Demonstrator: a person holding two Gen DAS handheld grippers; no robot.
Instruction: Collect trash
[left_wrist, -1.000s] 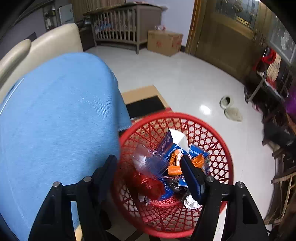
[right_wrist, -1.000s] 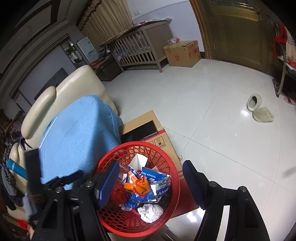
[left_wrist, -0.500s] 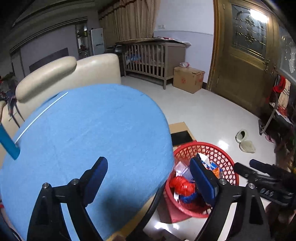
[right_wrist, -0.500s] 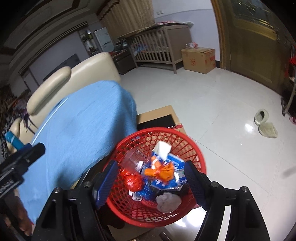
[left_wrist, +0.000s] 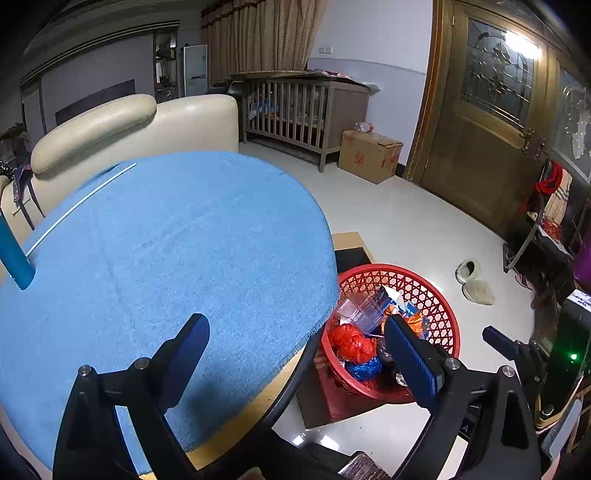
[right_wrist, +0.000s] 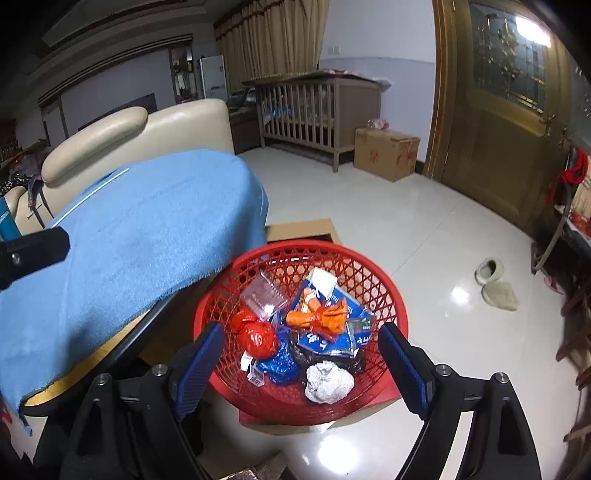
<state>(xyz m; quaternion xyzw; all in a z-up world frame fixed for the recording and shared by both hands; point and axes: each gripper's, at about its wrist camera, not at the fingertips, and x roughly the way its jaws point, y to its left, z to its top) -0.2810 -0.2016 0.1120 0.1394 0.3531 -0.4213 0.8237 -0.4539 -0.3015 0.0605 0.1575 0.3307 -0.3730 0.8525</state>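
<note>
A red mesh basket (right_wrist: 391, 291) stands on a cardboard box beside the table and holds trash: a red bag (right_wrist: 256, 336), an orange wrapper (right_wrist: 319, 317), blue packets, a clear plastic piece (right_wrist: 264, 295) and a white crumpled wad (right_wrist: 328, 380). It also shows in the left wrist view (left_wrist: 439, 306). My right gripper (right_wrist: 301, 363) is open and empty above the basket's near side. My left gripper (left_wrist: 295, 356) is open and empty over the edge of the blue-clothed table (left_wrist: 166, 258). The right gripper's finger shows at the right of the left wrist view (left_wrist: 498, 341).
A cream sofa (left_wrist: 136, 129) stands behind the table. A wooden crib (left_wrist: 303, 114), a cardboard box (left_wrist: 369, 155) and a wooden door (left_wrist: 491, 140) line the far wall. Slippers (left_wrist: 474, 282) lie on the white tile floor. A blue tube (left_wrist: 14, 254) stands at the table's left.
My left gripper has lifted and pulled back from the basket over the table. My right gripper has risen and drawn back a little above the basket. Both stay open.
</note>
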